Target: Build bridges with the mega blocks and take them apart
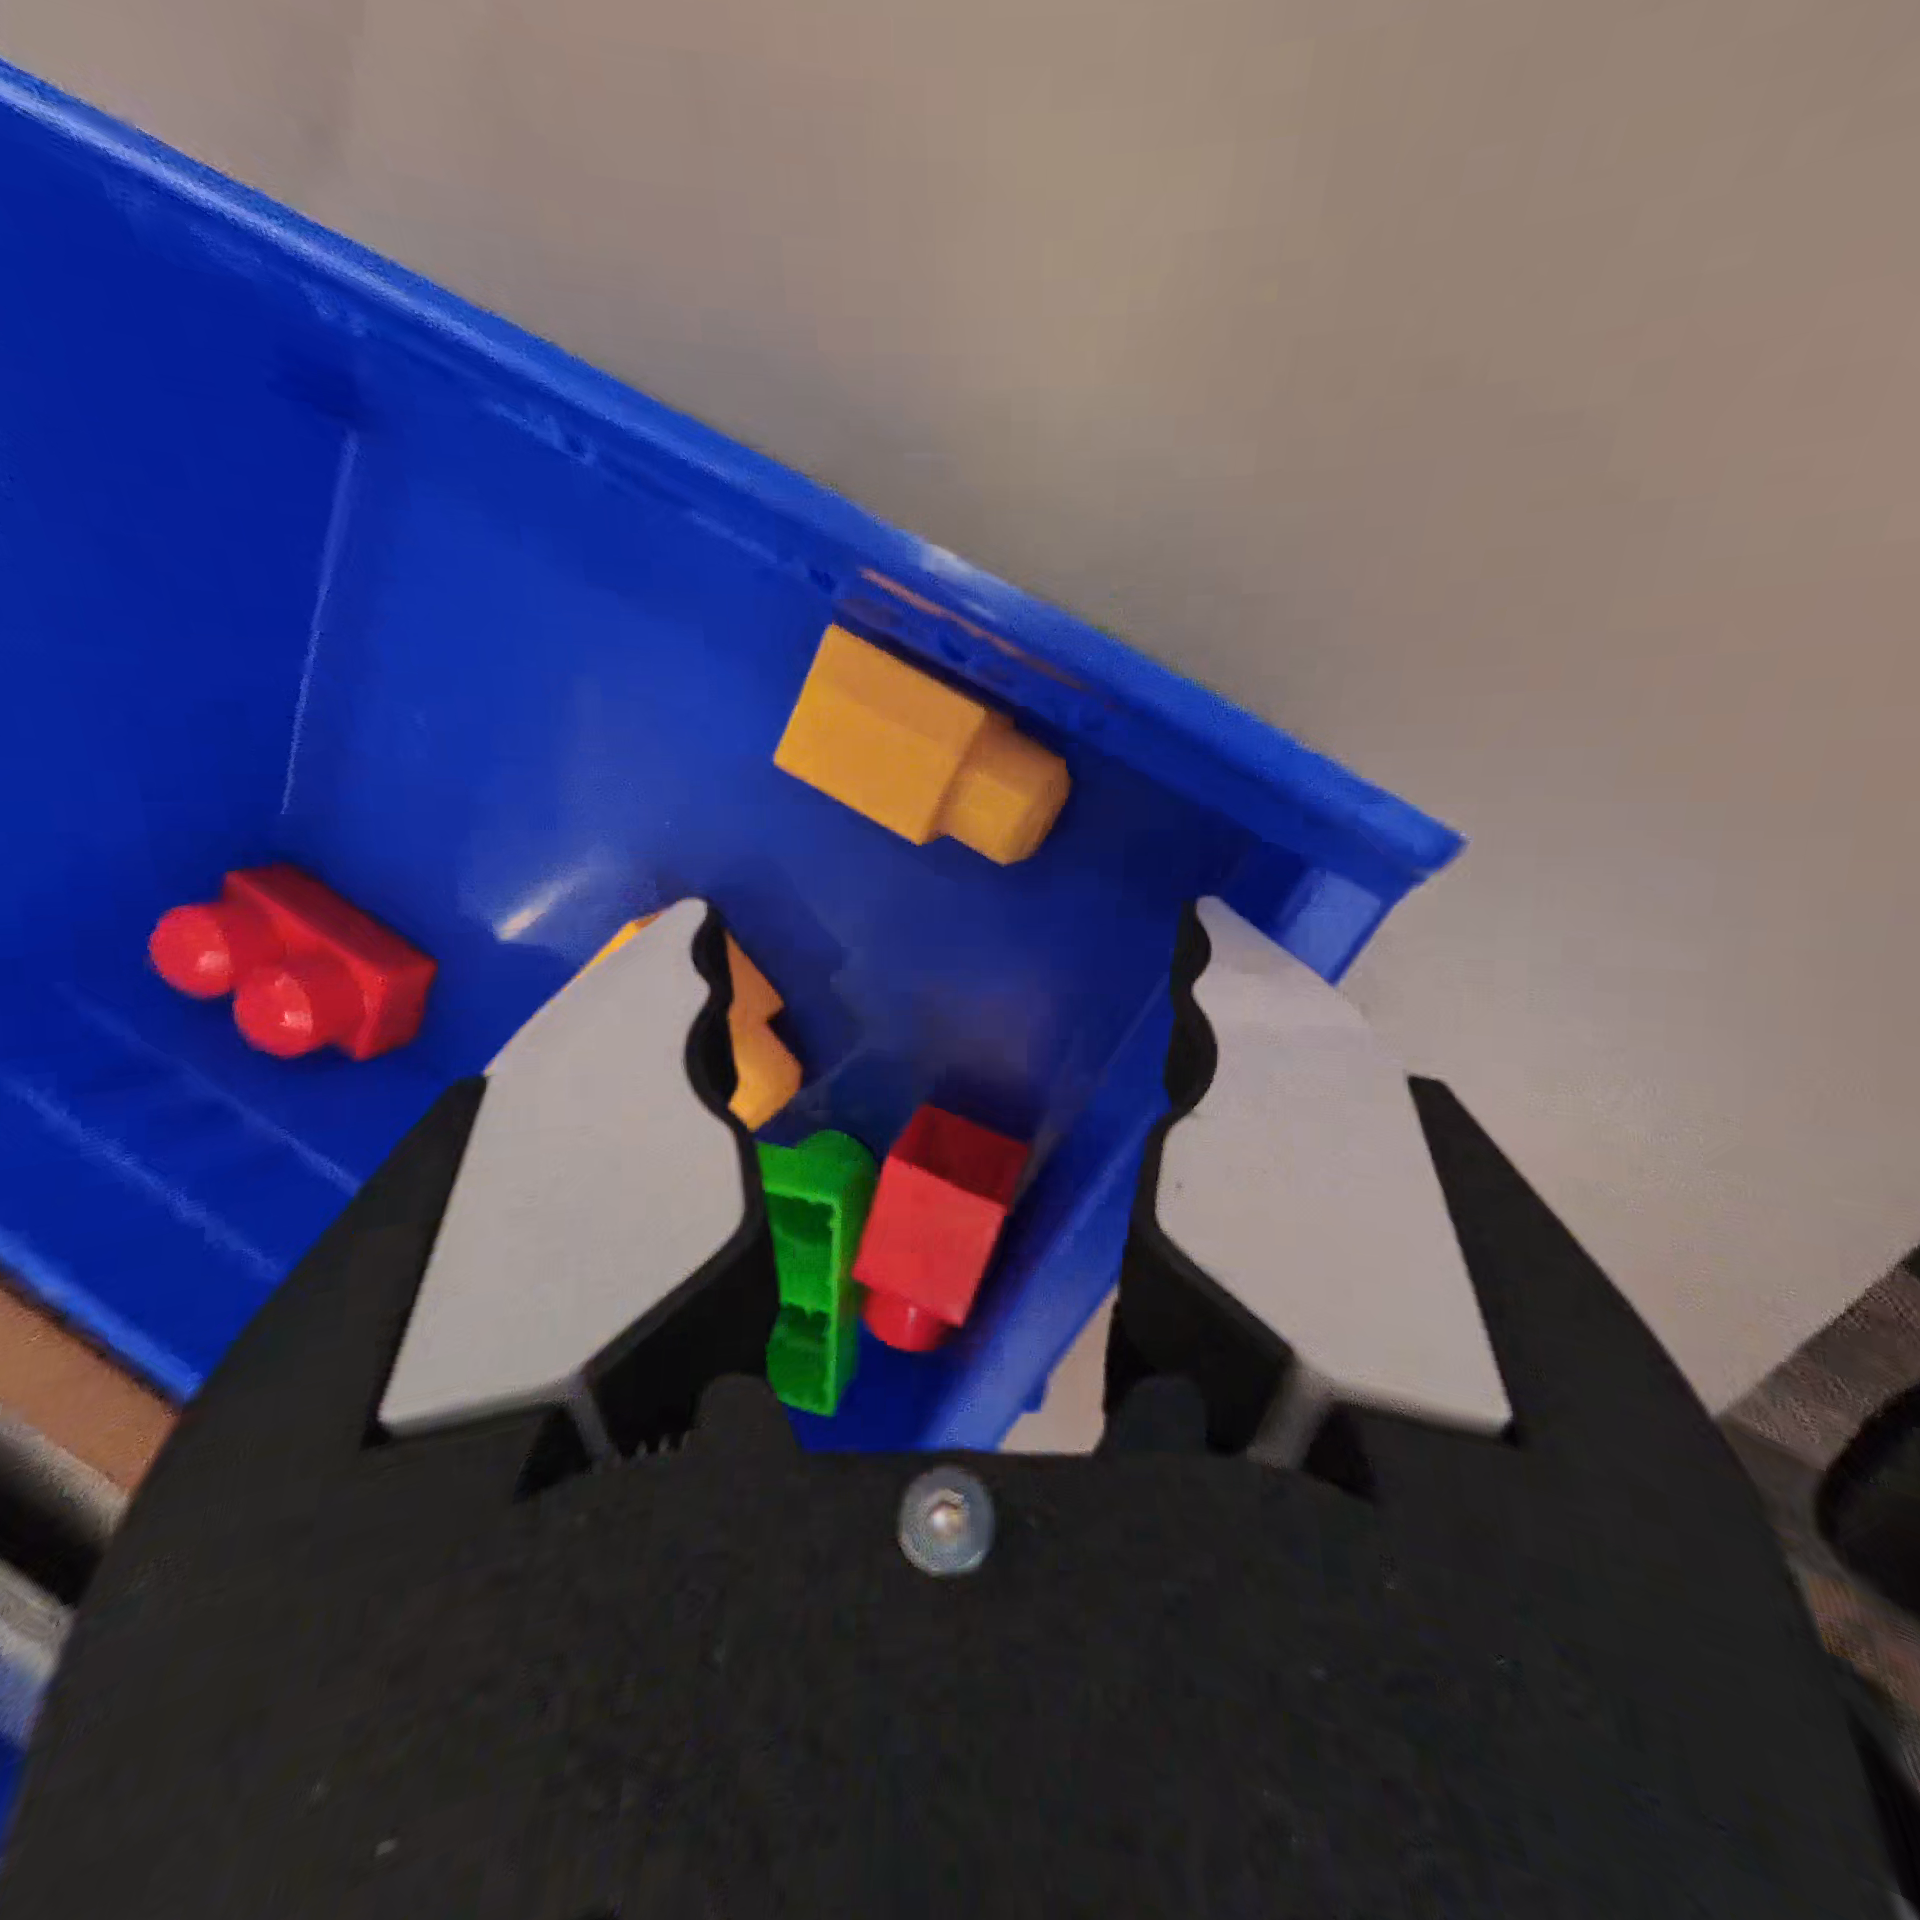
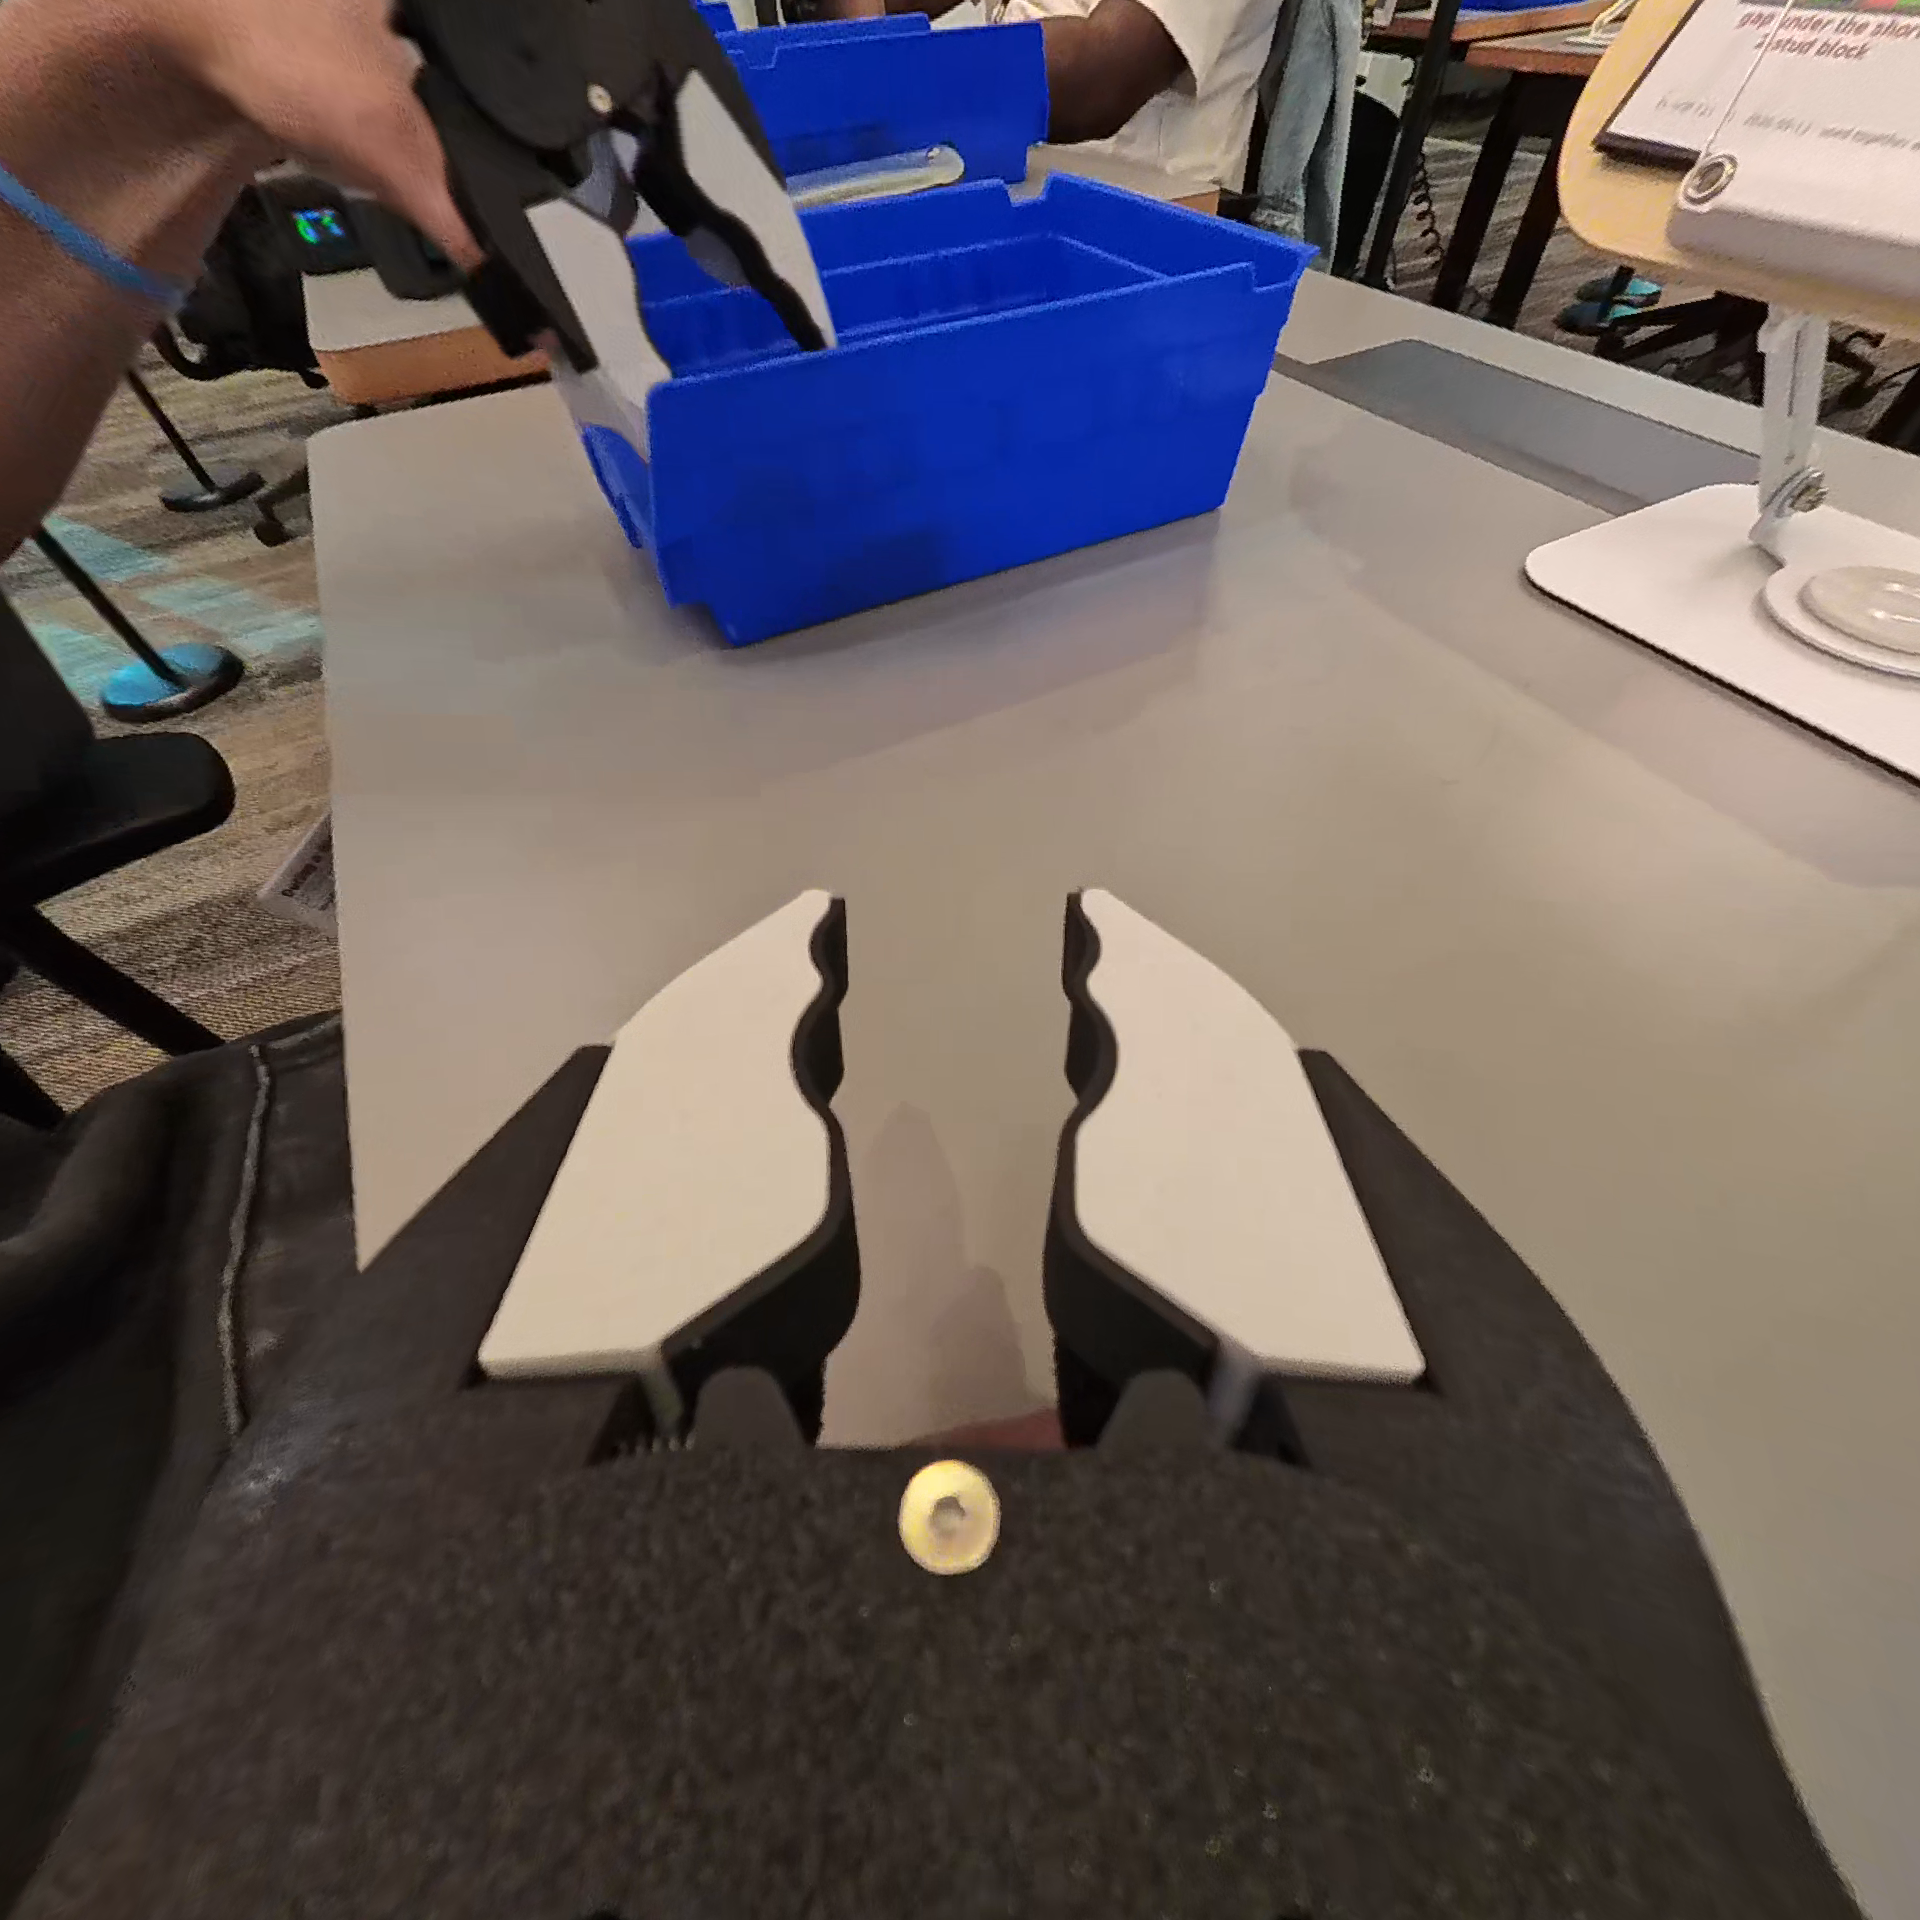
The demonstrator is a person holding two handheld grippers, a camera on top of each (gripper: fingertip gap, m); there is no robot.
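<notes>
The left wrist view looks down into a blue bin (image 1: 468,644). On its floor lie a yellow block (image 1: 914,748), a red two-stud block (image 1: 291,961), a green block (image 1: 816,1268), a red block (image 1: 935,1226) and a yellow block (image 1: 758,1039) partly hidden by my finger. My left gripper (image 1: 948,920) is open and empty over the bin's end; its right finger hangs over the end wall. The right wrist view shows the bin (image 2: 966,457) on the grey table (image 2: 1039,779), with the left gripper (image 2: 707,353) dipping in. My right gripper (image 2: 954,902) is open and empty, low over the table.
A white stand base (image 2: 1714,613) with a tilted board sits at the table's right. A second blue bin (image 2: 894,94) and a seated person (image 2: 1143,73) are behind. A black chair (image 2: 104,810) stands off the table's left edge. The red block (image 1: 935,1226) lies some 9 centimeters from my left tips, 35 centimeters from my right tips.
</notes>
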